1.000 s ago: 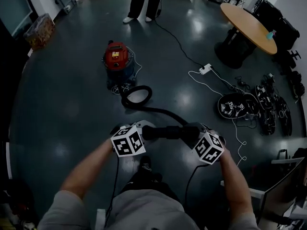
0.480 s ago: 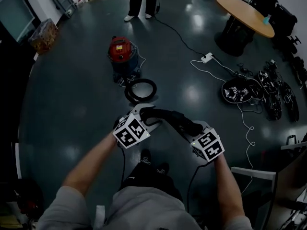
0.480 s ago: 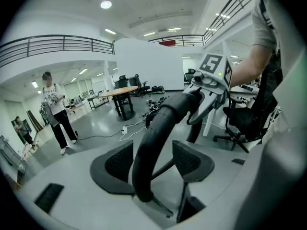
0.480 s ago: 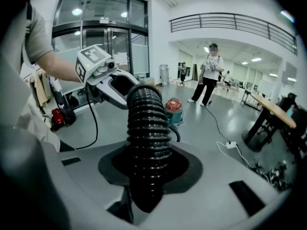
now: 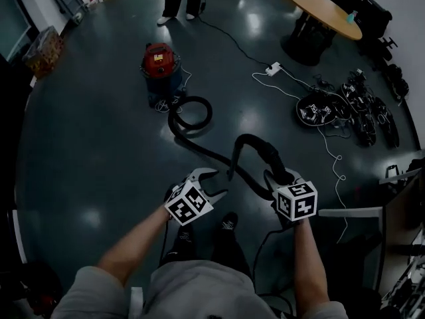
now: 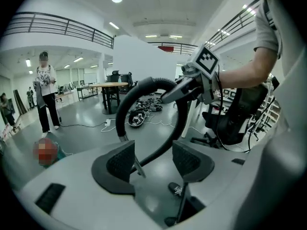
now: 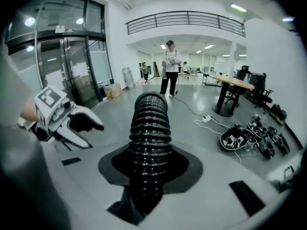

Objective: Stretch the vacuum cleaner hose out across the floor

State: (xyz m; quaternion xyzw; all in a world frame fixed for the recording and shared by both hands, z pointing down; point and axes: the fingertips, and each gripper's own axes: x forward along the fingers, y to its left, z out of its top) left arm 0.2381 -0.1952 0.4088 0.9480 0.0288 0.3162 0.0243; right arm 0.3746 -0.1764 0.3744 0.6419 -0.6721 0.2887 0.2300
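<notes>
Hose [image 5: 247, 139] tight in right gripper [image 5: 277, 177] — beside left gripper [image 5: 214, 183], jaws empty, just opening

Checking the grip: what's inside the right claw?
The ribbed black hose fills the right claw, clamped on both sides. Anything beneath the hose there is covered by it.

a ribbed black hose [image 7: 149, 123] is clamped between the jaws of the right hand-held gripper [image 7: 149, 166]; the left hand-held gripper [image 7: 92, 135] is seen at left, jaws apart.

Lab hall: mezzanine railing [image 7: 184, 17], glass doors [image 7: 62, 66], round table [image 5: 322, 8], floor cables [image 5: 229, 40]
</notes>
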